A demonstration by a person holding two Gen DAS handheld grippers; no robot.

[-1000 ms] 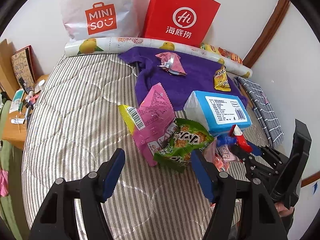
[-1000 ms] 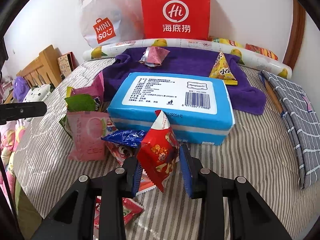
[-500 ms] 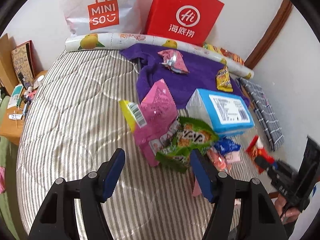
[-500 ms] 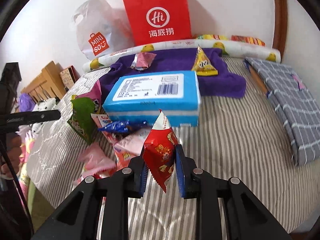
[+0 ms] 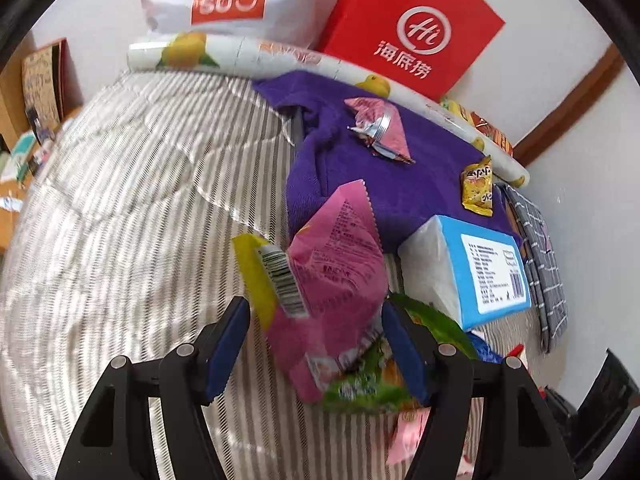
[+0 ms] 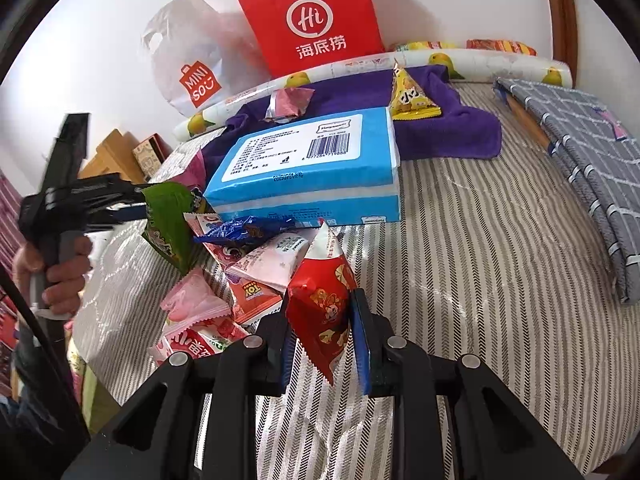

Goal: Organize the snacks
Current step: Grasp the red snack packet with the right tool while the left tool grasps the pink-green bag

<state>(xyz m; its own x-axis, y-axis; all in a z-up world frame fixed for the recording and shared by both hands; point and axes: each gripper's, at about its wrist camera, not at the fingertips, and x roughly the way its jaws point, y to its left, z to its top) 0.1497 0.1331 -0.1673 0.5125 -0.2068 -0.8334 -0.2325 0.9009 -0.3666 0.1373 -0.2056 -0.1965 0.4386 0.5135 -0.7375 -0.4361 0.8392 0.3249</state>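
Observation:
My right gripper [image 6: 322, 344] is shut on a red triangular snack packet [image 6: 322, 300] and holds it above the striped bed. My left gripper [image 5: 316, 344] is open, its fingers either side of a pink snack bag [image 5: 336, 276] with a yellow-edged bag [image 5: 260, 276] on its left. A green snack bag [image 5: 360, 384] lies just under the right finger. In the right wrist view the left gripper [image 6: 120, 204] reaches the green bag [image 6: 168, 224] beside a heap of small snacks [image 6: 240, 264]. A blue tissue pack [image 6: 312, 172] lies behind them.
A purple towel [image 6: 440, 132] at the back holds a pink foil packet [image 6: 288, 104] and a yellow triangular packet [image 6: 408, 96]. A red Hi bag [image 6: 316, 16], a white Miniso bag [image 6: 188, 60] and a lemon-print roll [image 6: 480, 60] line the wall. A grey checked cloth [image 6: 580, 152] lies right.
My left gripper has moved forward so the pink and green bags now sit between its fingers. My right gripper has drawn back and lifted with the red packet still in it.

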